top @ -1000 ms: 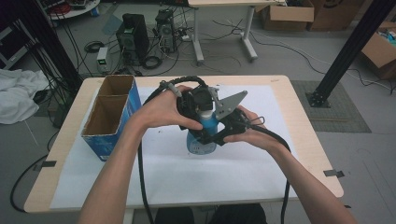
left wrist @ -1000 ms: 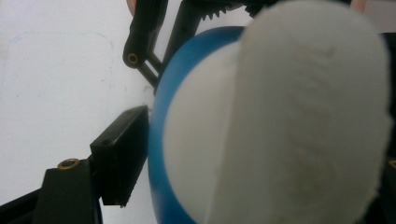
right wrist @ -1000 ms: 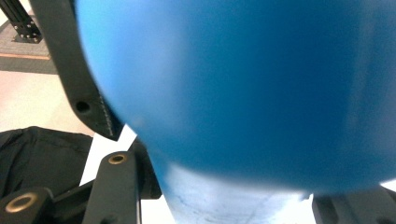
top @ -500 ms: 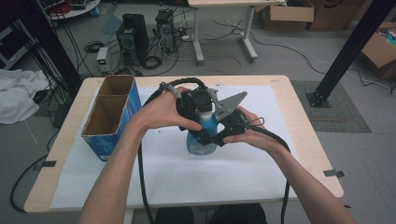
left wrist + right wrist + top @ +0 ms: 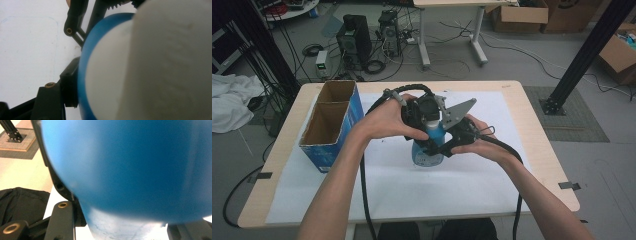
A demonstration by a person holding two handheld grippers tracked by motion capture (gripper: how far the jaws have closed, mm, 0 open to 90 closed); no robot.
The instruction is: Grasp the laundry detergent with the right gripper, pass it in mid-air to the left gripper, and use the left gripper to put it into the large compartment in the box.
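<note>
A blue bottle [image 5: 424, 151] with a white top stands on the white paper [image 5: 492, 180] at mid-table. My right gripper [image 5: 443, 145] comes in from the right and is shut on the bottle's blue body [image 5: 130, 165], which sits between its black fingers [image 5: 62, 220]. My left gripper [image 5: 428, 119] reaches down over the bottle's top. Its jaws have just been closing, and in the left gripper view one pad [image 5: 70, 86] lies against the blue shoulder [image 5: 82, 75] beside the white cap [image 5: 170, 62]. The other jaw is hidden behind the cap.
An open blue cardboard box [image 5: 332, 125] with two compartments stands at the table's left. A grey three-cornered plate [image 5: 457, 111] sticks up over the grippers. Cables [image 5: 364, 200] trail off the near edge. A black post [image 5: 582, 55] stands beyond the right side.
Both hands and the bottle keep their places. No clear shift shows in the high view.
</note>
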